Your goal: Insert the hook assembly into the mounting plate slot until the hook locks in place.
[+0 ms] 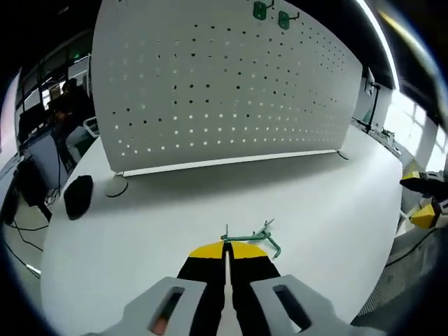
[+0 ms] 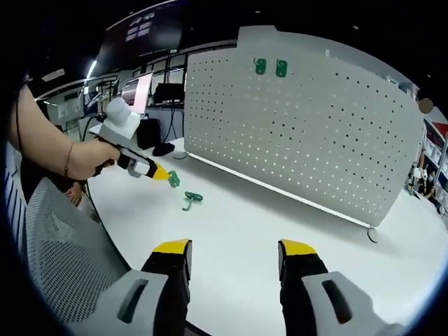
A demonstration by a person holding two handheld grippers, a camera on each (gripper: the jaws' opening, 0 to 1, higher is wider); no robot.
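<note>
Risk entry: my left claw [image 1: 226,260], closed near the green hook [image 1: 253,236] without gripping it, may nudge it across the desk [image 1: 175,224]; my right claw [image 2: 236,255] gapes empty.

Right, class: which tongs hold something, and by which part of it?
The left tongs are shut on a green hook, at one end; which end cannot be told. The right tongs are open, holding nothing.
</note>
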